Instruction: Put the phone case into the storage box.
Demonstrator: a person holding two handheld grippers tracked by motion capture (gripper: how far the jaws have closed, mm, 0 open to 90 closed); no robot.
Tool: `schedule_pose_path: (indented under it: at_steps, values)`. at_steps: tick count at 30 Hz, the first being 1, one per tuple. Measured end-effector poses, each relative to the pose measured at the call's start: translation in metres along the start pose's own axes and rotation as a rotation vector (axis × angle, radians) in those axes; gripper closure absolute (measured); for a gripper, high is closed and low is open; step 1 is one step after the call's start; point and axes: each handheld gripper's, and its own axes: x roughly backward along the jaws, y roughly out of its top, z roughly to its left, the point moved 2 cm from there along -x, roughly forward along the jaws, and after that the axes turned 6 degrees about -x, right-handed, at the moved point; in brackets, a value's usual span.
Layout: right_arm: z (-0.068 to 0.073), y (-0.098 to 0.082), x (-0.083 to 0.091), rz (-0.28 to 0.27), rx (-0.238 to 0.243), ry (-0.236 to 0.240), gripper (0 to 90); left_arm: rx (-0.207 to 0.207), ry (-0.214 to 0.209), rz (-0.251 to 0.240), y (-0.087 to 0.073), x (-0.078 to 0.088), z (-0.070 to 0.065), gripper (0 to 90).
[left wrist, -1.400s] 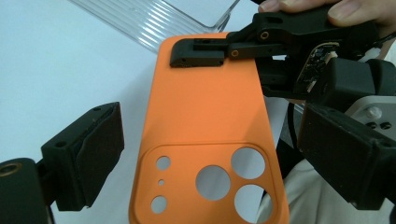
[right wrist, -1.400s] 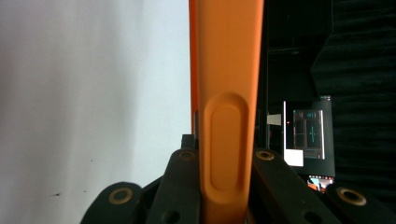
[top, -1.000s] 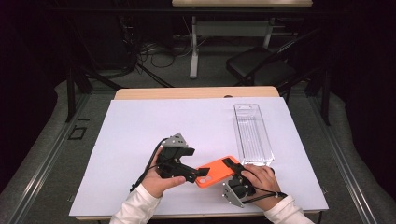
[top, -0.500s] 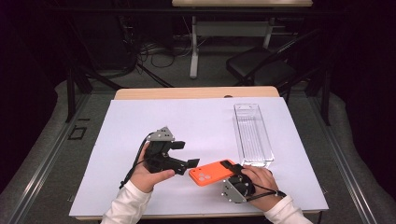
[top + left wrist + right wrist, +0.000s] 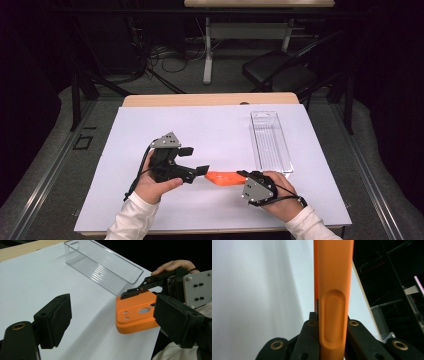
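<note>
Orange flat plastic phone-case-like shell (image 5: 225, 177) sits low over the white paper-covered table (image 5: 210, 130), front-centre, btwn the two hands. Right gripper (image 5: 246, 175) is clamped tight on one end of it; in the right gripper view the case's rounded edge (image 5: 333, 290), w/ an oval recess moulded in, runs straight out from btwn the black jaws. Whether the free end touches the sheet, can't tell.

Key relation: the case's long axis runs roughly left-right across the table, held end at the right hand, free end pointing at the left gripper (image 5: 197, 161). So the left hand is nearer the free end, just beside it, not touching. Left gripper jaws stand apart, nothing btwn them; they have just been closing a little. In the left gripper view the case (image 5: 135, 312) lies ahead and to the right, partly behind the right-hand pad, not lined up in the gap. Judgement: a re-grip or hand-over would need the left jaws swung round to straddle that free edge.

Materials etc.: case is matte, smooth, rounded corners, raised lip, a cut-out window and small holes near one corner; looks stiff-ish but likely flexes. Gripper pads are black and blocky. Clear ribbed plastic bin (image 5: 270, 142), long, narrow, open-topped, lies beyond the right hand w/ its long axis running away from the person; near, apart from the case.
</note>
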Motion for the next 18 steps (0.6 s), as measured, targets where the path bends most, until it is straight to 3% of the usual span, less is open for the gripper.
schedule_pose_path:
  at_steps: [8,18]
  values:
    - [-0.007,0.001,-0.002,0.008,-0.063,0.055,87.4,-0.017,0.009,-0.002,0.006,-0.002,0.000,15.7]
    - [-0.012,0.000,-0.004,0.006,-0.184,0.184,87.4,-0.052,-0.004,0.029,0.011,0.000,-0.005,15.9]
